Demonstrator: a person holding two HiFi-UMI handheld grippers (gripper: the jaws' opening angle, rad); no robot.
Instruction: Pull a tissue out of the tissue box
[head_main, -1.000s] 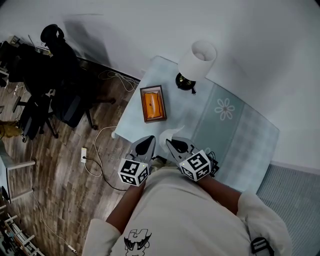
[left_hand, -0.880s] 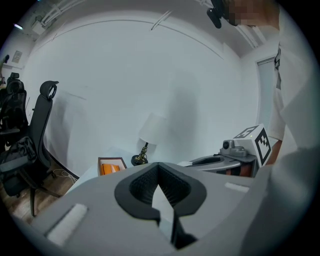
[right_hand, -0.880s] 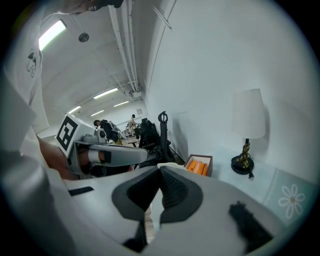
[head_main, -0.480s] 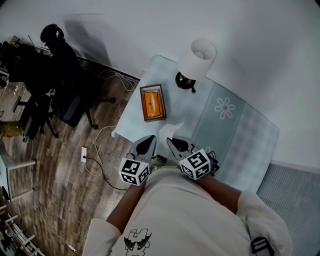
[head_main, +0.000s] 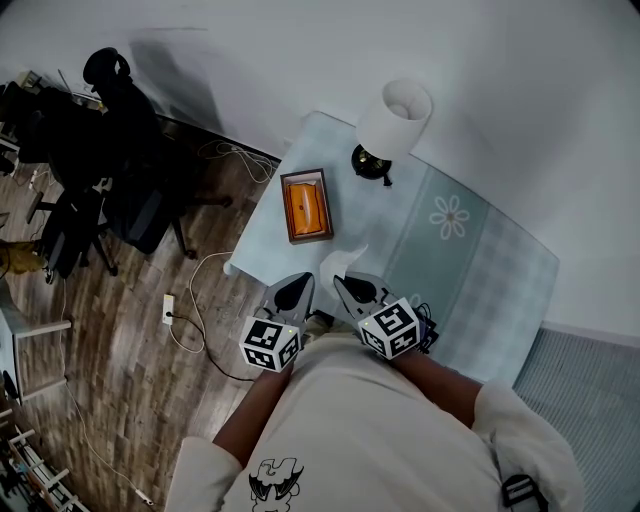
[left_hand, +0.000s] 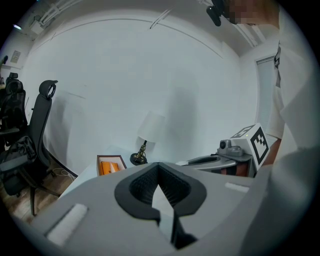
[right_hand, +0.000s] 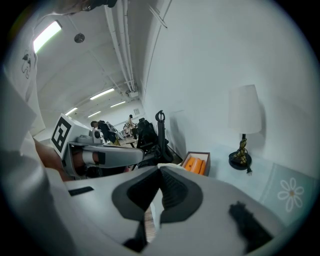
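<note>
The tissue box (head_main: 305, 207), dark brown with an orange inside, lies near the table's left edge; it also shows in the left gripper view (left_hand: 111, 165) and the right gripper view (right_hand: 196, 164). A crumpled white tissue (head_main: 343, 262) stands up at the tip of my right gripper (head_main: 345, 285), whose jaws are closed (right_hand: 160, 169) and appear to pinch it. My left gripper (head_main: 296, 284) hovers beside it over the table's near corner, its jaws closed (left_hand: 159, 165) with nothing seen between them. Both grippers are well short of the box.
A white-shaded lamp (head_main: 393, 122) with a dark base stands behind the box on the pale blue tablecloth (head_main: 470, 270). Black office chairs (head_main: 110, 150) crowd the wooden floor at left. Cables and a power strip (head_main: 167, 309) lie on the floor below the table edge.
</note>
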